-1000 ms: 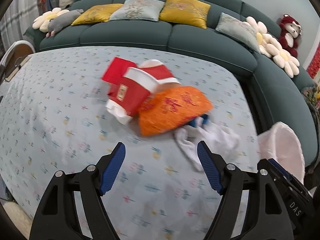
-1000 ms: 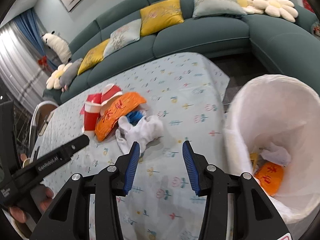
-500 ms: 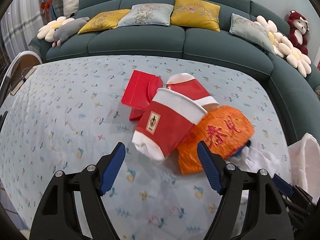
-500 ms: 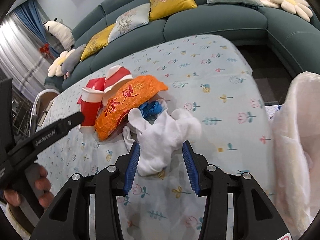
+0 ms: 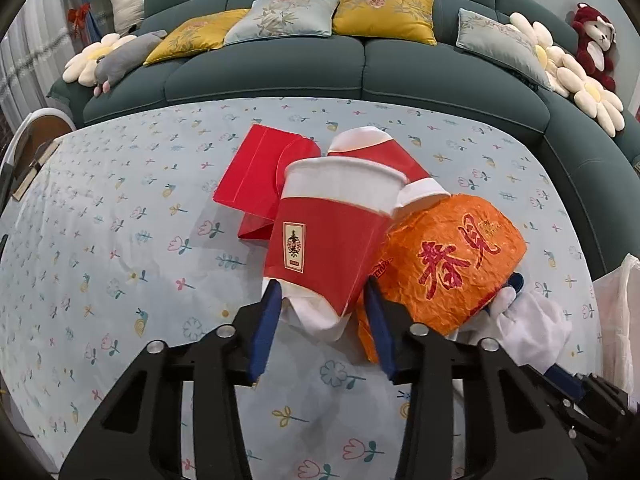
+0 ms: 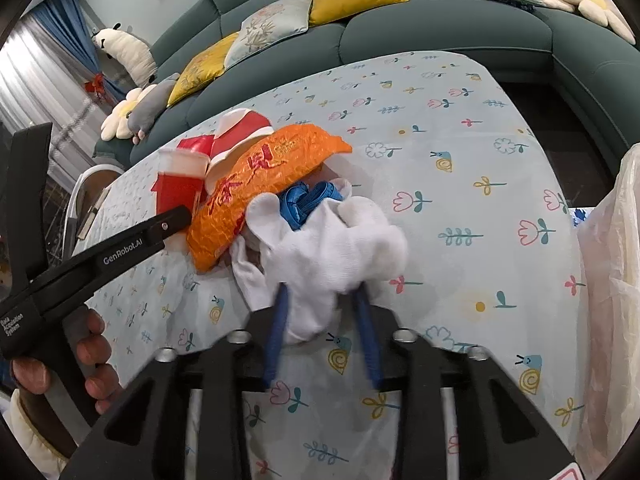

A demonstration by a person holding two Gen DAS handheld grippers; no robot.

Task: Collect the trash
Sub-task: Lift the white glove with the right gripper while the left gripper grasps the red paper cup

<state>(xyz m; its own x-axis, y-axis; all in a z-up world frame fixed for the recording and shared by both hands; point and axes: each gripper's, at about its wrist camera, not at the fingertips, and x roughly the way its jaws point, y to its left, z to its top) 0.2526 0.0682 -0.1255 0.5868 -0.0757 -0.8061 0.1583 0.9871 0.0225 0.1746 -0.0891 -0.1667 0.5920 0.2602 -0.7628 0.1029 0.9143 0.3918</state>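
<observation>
Left tool [image 5: 320, 312] closed around base of red cup [image 5: 332, 240], fingers touching both sides; cup lies tilted on counter [image 5: 120, 240], leaning on orange bag [image 5: 448, 264]. Right tool [image 6: 322, 312] pinching white cloth [image 6: 320, 248] beside blue strap [image 6: 304, 200]. Second cup [image 5: 384, 156] and red envelope [image 5: 256, 176] behind. Bin liner [image 6: 612, 260] at counter's right edge.

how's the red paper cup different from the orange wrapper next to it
The red paper cup is a stiff, smooth cone with a white rim and a small label; the orange wrapper is crinkled, puffy foil with big red characters. The cup's narrow base sits between the fingers of the left claw; the wrapper lies just outside them, beside the white glove. Both lie tipped in one pile on the tablecloth.
</observation>
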